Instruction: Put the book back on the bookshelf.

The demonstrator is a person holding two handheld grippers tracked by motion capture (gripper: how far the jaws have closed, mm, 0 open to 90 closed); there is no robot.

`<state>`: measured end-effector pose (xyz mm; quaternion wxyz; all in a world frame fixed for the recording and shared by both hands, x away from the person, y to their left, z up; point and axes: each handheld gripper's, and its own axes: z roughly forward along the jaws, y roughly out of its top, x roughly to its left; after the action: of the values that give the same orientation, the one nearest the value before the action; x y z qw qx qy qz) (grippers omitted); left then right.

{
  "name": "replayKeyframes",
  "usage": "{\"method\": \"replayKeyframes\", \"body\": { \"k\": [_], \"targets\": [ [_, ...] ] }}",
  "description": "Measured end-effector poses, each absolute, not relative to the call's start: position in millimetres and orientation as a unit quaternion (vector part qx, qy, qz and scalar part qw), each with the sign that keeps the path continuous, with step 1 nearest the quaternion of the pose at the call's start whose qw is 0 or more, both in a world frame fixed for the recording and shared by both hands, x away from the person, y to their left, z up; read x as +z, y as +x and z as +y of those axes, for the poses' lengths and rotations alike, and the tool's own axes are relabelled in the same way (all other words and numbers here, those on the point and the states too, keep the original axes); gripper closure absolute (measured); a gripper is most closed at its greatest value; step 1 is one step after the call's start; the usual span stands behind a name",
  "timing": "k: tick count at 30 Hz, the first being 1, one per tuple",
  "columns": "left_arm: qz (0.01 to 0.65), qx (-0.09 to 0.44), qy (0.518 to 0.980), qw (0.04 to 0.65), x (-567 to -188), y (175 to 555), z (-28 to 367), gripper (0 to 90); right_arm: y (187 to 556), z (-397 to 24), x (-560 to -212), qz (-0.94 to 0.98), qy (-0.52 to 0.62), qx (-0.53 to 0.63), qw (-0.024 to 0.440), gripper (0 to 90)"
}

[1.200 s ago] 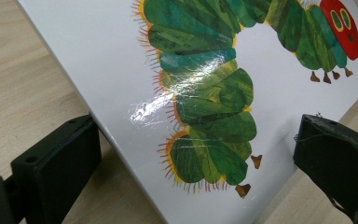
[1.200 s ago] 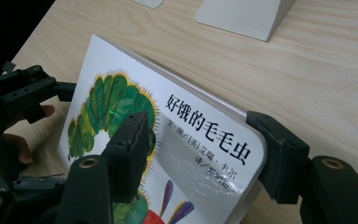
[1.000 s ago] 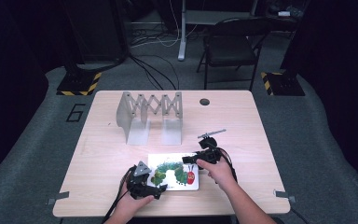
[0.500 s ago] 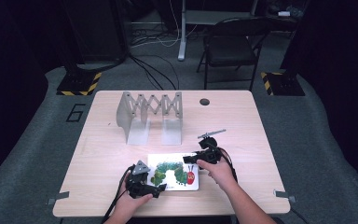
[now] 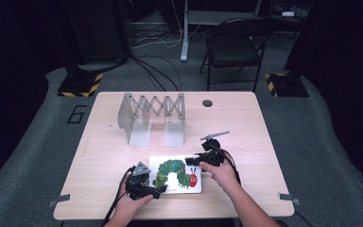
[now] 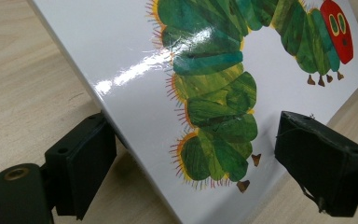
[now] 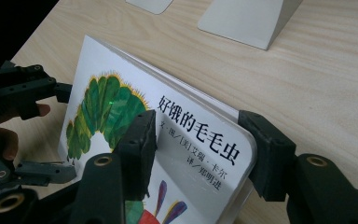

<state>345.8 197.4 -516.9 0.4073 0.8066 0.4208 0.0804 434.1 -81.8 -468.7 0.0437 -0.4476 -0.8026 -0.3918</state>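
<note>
My right gripper point(image 7: 196, 149) has just been closing — its jaws now clamp the raised corner of the picture book point(image 5: 176, 174), tilting it off the table point(image 5: 246, 123). My left gripper point(image 6: 193, 168) jaws, narrowing, straddle the opposite edge without pressing — ready to steady it.

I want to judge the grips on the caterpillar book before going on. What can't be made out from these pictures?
- Left gripper, left gripper view: book lies between the jaws, which have just been closing; contact unclear, underside hidden.
- Right gripper, right gripper view: jaws, just closing, straddle the book's corner; the far pad's contact is hidden by the cover.
- High view: the small dark round thing on the table is too small to identify.
</note>
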Motion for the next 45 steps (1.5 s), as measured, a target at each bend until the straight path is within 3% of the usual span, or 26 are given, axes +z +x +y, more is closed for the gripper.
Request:
{"method": "replayKeyframes", "body": {
  "k": [20,29,37,45],
  "targets": [
    [0.435,0.084,0.789,0.426,-509.2,348.2,211.3,31.6,429.8,-81.7,-461.1,-0.802,-0.439,-0.404,0.038,49.6],
    [0.436,0.096,0.787,0.426,-505.2,348.2,214.1,35.5,427.5,-80.2,-455.8,-0.804,-0.430,-0.409,0.032,50.0],
    [0.446,0.103,0.777,0.431,-499.2,347.8,219.6,44.0,424.6,-80.6,-449.0,-0.802,-0.425,-0.419,0.027,56.3],
    [0.446,0.111,0.777,0.430,-494.6,347.0,221.1,48.8,422.4,-80.8,-443.7,-0.800,-0.419,-0.429,0.026,56.6]
  ]
}}
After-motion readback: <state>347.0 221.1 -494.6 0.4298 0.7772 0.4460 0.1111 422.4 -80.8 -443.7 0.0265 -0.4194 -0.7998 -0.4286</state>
